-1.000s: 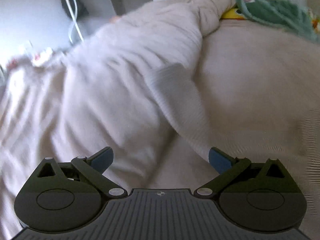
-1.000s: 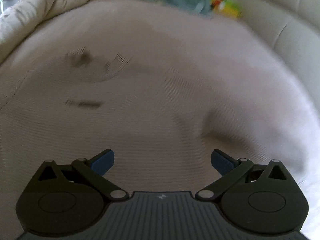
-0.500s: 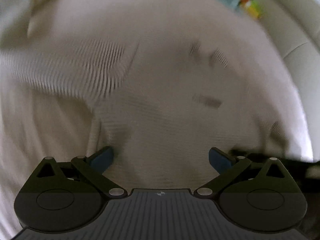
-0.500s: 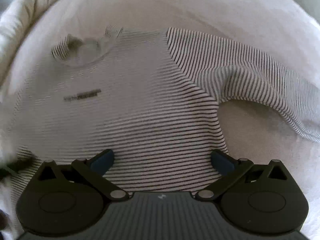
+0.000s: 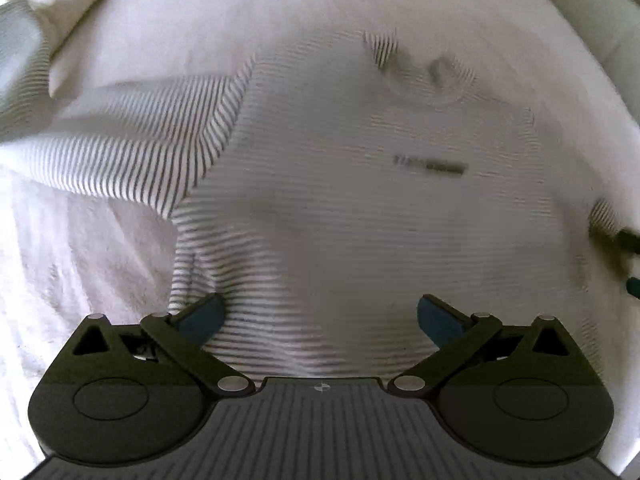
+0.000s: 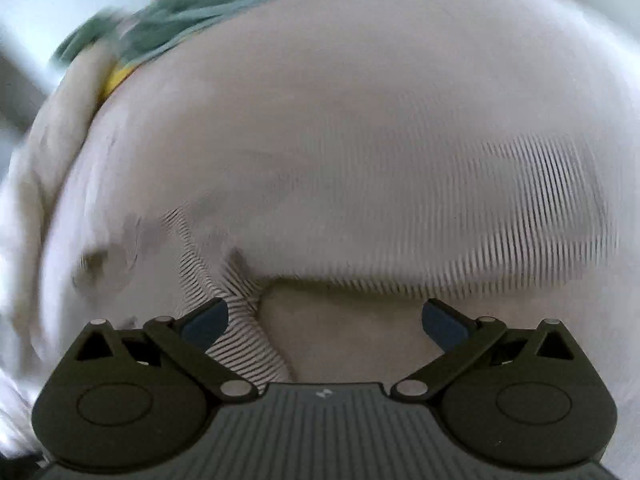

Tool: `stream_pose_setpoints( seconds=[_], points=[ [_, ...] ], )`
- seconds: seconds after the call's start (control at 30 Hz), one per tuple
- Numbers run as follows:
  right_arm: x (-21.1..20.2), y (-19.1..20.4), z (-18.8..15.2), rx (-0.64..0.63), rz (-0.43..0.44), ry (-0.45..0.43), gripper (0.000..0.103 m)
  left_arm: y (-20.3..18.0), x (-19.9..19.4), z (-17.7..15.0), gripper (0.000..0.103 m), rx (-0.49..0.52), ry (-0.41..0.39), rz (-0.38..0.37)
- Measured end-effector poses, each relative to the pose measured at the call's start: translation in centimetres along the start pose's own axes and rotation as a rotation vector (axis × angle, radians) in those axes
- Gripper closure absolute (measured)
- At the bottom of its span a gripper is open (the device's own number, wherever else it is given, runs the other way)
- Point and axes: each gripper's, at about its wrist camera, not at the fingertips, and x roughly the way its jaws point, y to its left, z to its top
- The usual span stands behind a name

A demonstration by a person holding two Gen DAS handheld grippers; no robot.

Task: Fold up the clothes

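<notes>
The striped shirt (image 5: 340, 208) lies flat and face up on the pale bed cover (image 5: 80, 264), neck away from both tongs and hem toward them, so its long axis runs straight ahead from the left gripper (image 5: 318, 314).

Starting at the shirt's left: one sleeve (image 5: 132, 148) stretches out sideways from the shoulder, across the long axis, onto the cover. The left gripper hangs over the shirt's lower left part, jaws spread wide and holding nothing, its left pad (image 5: 200, 316) just inside the shirt's side edge. This is the nearer tool for that sleeve and side; I judge the coming move to be a pinch of the left side or sleeve to carry it inward over the chest.

Toward the middle, beyond the left gripper, sits the neck opening (image 5: 432, 72), and below it a short dark line of print (image 5: 432, 164), too blurred to read. No other brand or label can be made out.

On the shirt's right, the right gripper (image 6: 324, 318) is also spread wide and empty. The other sleeve (image 6: 540, 196) runs crosswise just beyond it, and the armpit fold (image 6: 236, 320) lies by its left pad; this view is heavily blurred. Beyond the shirt lies a green bundle (image 6: 168, 36).
</notes>
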Motion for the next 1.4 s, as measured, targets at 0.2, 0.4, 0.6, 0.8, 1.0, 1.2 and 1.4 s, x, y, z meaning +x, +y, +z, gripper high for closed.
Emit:
stream_pose_setpoints(
  seconds=[0.2, 0.4, 0.6, 0.8, 1.0, 1.2, 1.4],
  points=[
    [-1.6, 8.2, 1.9, -0.460, 0.080, -0.097, 0.000, 5.0, -3.6, 3.8, 0.000, -0.105, -0.251, 0.194],
    [0.6, 19.1, 2.4, -0.757, 0.314, -0.061, 0.000, 13.4, -3.0, 3.9, 0.000, -0.489, -0.216, 0.068],
    [3.2, 26.0, -2.1, -1.048, 0.312, -0.076, 0.000, 16.2, -2.9, 4.0, 0.000, -0.450, -0.370, 0.227],
    [6.9, 24.5, -4.5, -0.847, 0.159, 0.033, 0.000, 19.0, -2.7, 4.6, 0.000, -0.421, -0.367, 0.209],
    [5.0, 23.4, -3.5, -0.613, 0.071, 0.024, 0.000, 20.2, -2.4, 5.5, 0.027, -0.443, -0.365, 0.235],
    [0.3, 25.4, 0.2, -0.634, 0.120, -0.101, 0.000, 19.1, -4.4, 6.7, 0.088, -0.373, -0.432, 0.309],
    [-0.4, 26.4, 0.0, -0.633, 0.143, -0.191, 0.000, 19.3, -12.3, 3.9, 0.091, -0.245, -0.685, 0.431]
  ],
)
